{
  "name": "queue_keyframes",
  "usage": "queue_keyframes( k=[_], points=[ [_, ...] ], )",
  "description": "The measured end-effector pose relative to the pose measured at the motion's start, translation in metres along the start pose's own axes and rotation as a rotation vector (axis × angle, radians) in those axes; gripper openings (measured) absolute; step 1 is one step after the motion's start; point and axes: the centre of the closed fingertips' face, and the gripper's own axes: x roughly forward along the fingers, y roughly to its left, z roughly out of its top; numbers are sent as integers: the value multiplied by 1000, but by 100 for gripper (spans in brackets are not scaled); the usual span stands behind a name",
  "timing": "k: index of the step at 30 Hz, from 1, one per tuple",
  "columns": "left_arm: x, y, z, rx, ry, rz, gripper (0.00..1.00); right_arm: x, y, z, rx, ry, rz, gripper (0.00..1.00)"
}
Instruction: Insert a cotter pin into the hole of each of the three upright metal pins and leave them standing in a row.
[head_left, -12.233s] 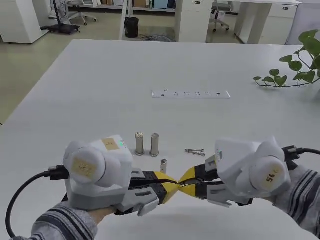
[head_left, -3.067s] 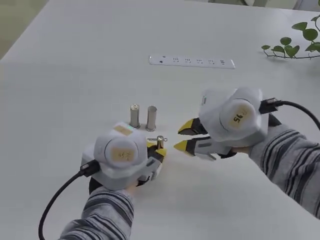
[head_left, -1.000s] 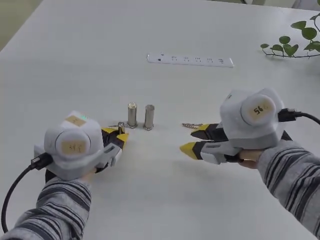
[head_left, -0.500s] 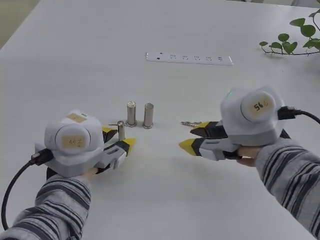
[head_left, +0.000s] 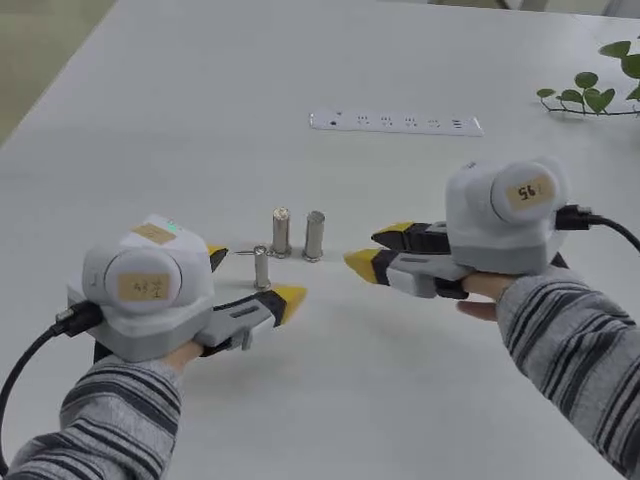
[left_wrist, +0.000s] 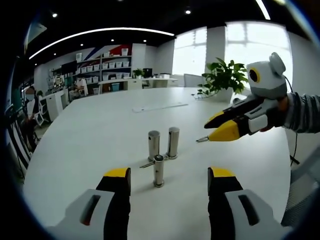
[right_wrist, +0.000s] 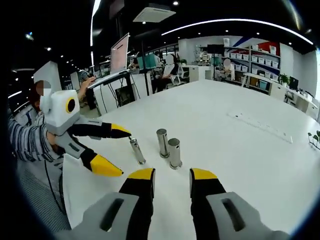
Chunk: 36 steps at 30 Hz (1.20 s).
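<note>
The front pin is seen upright on the bench, left of centre in the head view. A cotter pin is pushed through its upper part, and its end sticks out to the left. In the left gripper view the front pin is at lower centre, with the cotter pin jutting out toward the lower left. Just above the front pin in the head view, the left pin and the right pin stand upright, close side by side. The front pin is set below and left of them, out of their line.

The left hand-held gripper is held at lower left, its jaws spread wide. The front pin stands between the yellow tips, touched by neither. The right hand-held gripper is held at centre right by a hand in a striped sleeve, pointed left at the pins and near the right pin. Its jaws are parted by a narrower gap and nothing is clamped in them. In the left gripper view a thin metal piece is seen on the bench at that gripper's tip; what it is cannot be told.

A white power strip lies higher in the frame, and a leafy plant is at the upper right edge.
</note>
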Motion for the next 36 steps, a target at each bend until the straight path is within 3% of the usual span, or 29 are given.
queue_keyframes(
  k=[6,12,14,19,21,23,25,29,36],
  points=[
    [-11,-4,1,1,-6,-6,70,25,0,9,6,-25,-19,27],
    [-22,-6,-6,20,3,2,74,49,-6,12,47,-40,-39,28],
    [-24,-4,-5,17,7,6,76,59,-13,13,51,-41,-38,28],
    [-29,-2,0,18,-18,19,84,74,-10,11,26,-26,-33,27],
    [-29,-4,-2,29,-26,7,86,77,-12,10,25,-20,-46,24],
    [-26,-4,-4,32,-4,5,88,80,-12,8,25,-6,-55,22],
    [-26,-5,1,38,-28,5,91,81,-13,4,26,4,-61,20],
    [-24,-5,-1,32,-13,3,93,84,-16,1,29,8,-73,13],
    [-21,-5,-1,-7,-16,-9,98,87,-16,3,28,6,-86,10]
  ],
)
